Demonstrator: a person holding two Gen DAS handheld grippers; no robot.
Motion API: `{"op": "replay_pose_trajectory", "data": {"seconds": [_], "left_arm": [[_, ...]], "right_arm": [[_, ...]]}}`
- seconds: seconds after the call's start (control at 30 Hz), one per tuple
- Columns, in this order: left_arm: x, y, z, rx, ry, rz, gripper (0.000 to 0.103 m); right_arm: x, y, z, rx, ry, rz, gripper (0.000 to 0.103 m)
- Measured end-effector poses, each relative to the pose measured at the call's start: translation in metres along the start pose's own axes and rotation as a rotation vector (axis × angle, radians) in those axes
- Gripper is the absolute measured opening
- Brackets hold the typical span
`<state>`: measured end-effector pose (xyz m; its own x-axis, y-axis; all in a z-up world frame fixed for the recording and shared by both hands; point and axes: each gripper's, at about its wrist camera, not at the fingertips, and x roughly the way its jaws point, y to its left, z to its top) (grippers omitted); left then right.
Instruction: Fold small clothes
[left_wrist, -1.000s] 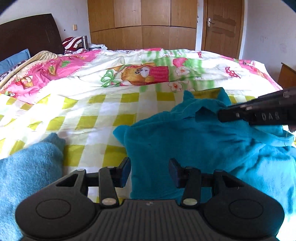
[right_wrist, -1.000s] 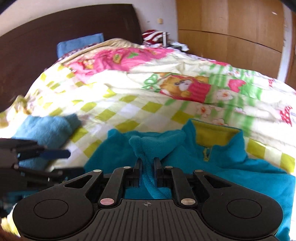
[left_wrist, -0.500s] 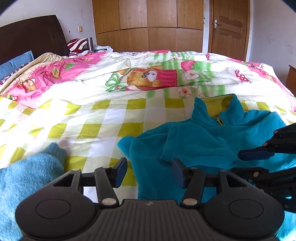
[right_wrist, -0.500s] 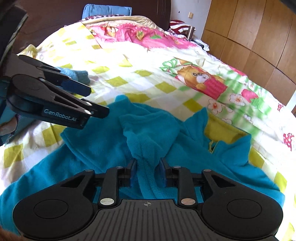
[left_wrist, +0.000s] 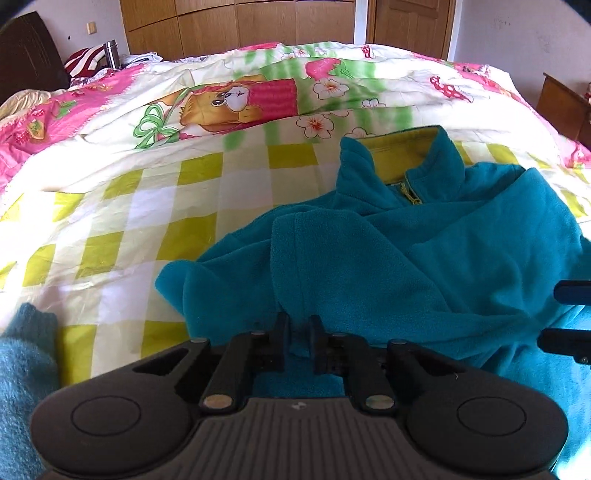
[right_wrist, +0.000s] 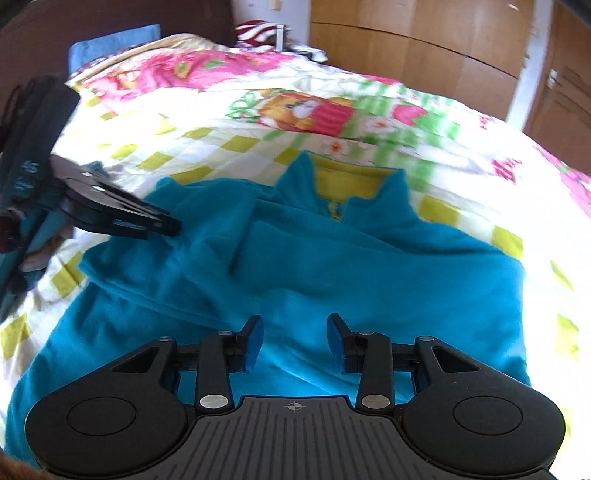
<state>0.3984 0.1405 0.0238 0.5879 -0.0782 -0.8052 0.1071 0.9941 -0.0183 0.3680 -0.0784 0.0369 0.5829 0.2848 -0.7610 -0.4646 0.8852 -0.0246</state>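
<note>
Bed (left_wrist: 110, 229) fills view, covered by quilt (left_wrist: 155, 206): yellow-white check near, cartoon bear print (left_wrist: 236, 107) at 12 o'clock, pink strawberry band at 10 o'clock. Dark headboard (right_wrist: 110, 22) at 11 o'clock in right view, blue pillow (right_wrist: 110, 40) against it. Striped red-white cloth (left_wrist: 86, 61) and metal flask (left_wrist: 112, 53) at 10 o'clock, beside bed. Wooden wardrobe (left_wrist: 240, 22) along far wall at 12 o'clock; door (left_wrist: 410, 22) at 1 o'clock. Wooden nightstand (left_wrist: 565, 107) at 2 o'clock.
</note>
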Motion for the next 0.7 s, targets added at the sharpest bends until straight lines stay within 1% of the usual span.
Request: {"op": "replay_pose_trajectory", "data": {"seconds": [0.07,0.13,0.2,0.33,0.47,0.53,0.57,0.63,0.7], "left_arm": [[-0.011,0.009,0.001,-0.063,-0.006,-0.019,0.022],[-0.019,0.016,0.001,-0.104,-0.01,-0.005,0.022],[-0.026,0.022,0.002,-0.125,-0.023,0.018,0.022],[-0.038,0.025,0.003,-0.154,-0.051,0.015,0.022],[-0.054,0.028,0.004,-0.185,-0.074,0.005,0.022],[-0.064,0.031,0.003,-0.197,-0.097,0.017,0.022],[-0.07,0.032,0.0,-0.198,-0.112,0.035,0.022],[-0.075,0.035,-0.009,-0.195,-0.132,0.085,0.023],[-0.06,0.04,-0.023,-0.193,-0.081,0.128,0.023]], "right_arm": [[-0.008,-0.026,-0.01,0.112,0.015,-0.06,0.038],[-0.011,-0.052,-0.019,0.233,0.041,-0.099,0.038],[-0.01,-0.081,-0.028,0.393,0.063,-0.123,0.038],[-0.005,-0.121,-0.045,0.661,0.047,-0.112,0.038],[0.003,-0.14,-0.059,0.832,0.038,-0.084,0.038],[0.001,-0.14,-0.061,0.87,0.03,-0.074,0.038],[-0.002,-0.138,-0.06,0.865,0.022,-0.074,0.038],[-0.007,-0.129,-0.057,0.803,0.034,-0.085,0.041],[-0.011,-0.118,-0.052,0.707,0.065,-0.127,0.041]]}}
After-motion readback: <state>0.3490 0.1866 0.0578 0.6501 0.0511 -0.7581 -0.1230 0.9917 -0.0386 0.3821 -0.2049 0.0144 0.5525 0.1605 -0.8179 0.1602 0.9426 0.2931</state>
